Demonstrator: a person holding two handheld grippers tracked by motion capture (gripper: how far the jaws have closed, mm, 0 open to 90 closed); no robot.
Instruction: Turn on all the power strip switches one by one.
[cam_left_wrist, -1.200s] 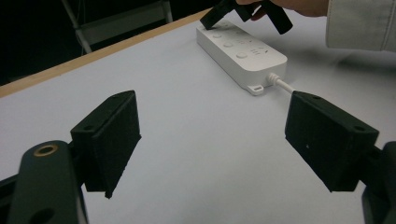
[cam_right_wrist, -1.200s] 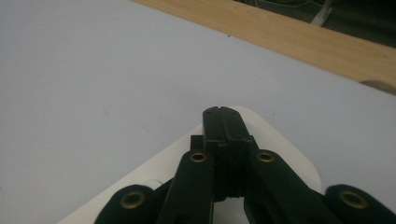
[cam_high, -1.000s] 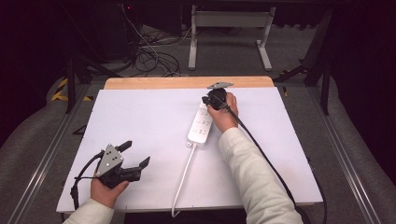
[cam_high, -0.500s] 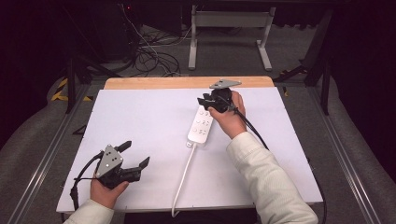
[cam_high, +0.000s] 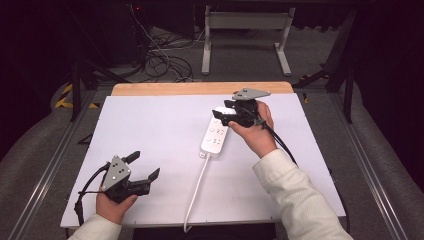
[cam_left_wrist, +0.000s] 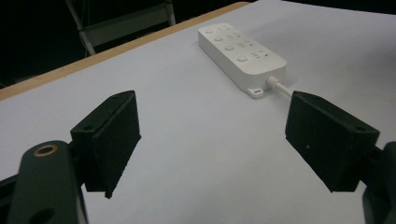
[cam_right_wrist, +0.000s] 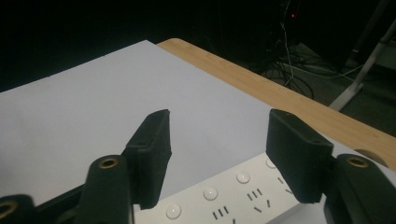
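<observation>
Right tool (cam_high: 220, 114) hovers over the far end of the white plastic power strip (cam_high: 215, 136), w/ jaws spread apart and nothing gripped betw. them; the jaws have just been opening. From the right gripper view, both black jaws frame bare white surface, and the strip (cam_right_wrist: 224, 200) lies directly below them, w/ round buttons and socket slots visible under the pads, not touching them. Person's right hand (cam_high: 252, 131) wraps the tool body, sleeve running back toward the near bench edge.

Strip lies flat on the white-topped bench (cam_high: 150, 130), long axis running away from the person, roughly centre. Its white cable (cam_high: 196, 187) leaves the near end, below and behind the right tool, and trails off over the near edge of the bench.

Left tool (cam_high: 145, 167) rests low near the front-left corner of the bench, well apart from the strip, held in the left hand (cam_high: 114, 206). Jaws wide open, empty. In the left gripper view the strip (cam_left_wrist: 240, 51) sits ahead and to the right of those jaws, w/ cable exit facing the tool.

Beyond the right tool: light wooden strip of bench edge (cam_high: 200, 88), then dark floor w/ tangled cables (cam_high: 160, 62) and a grey metal frame (cam_high: 245, 35).
</observation>
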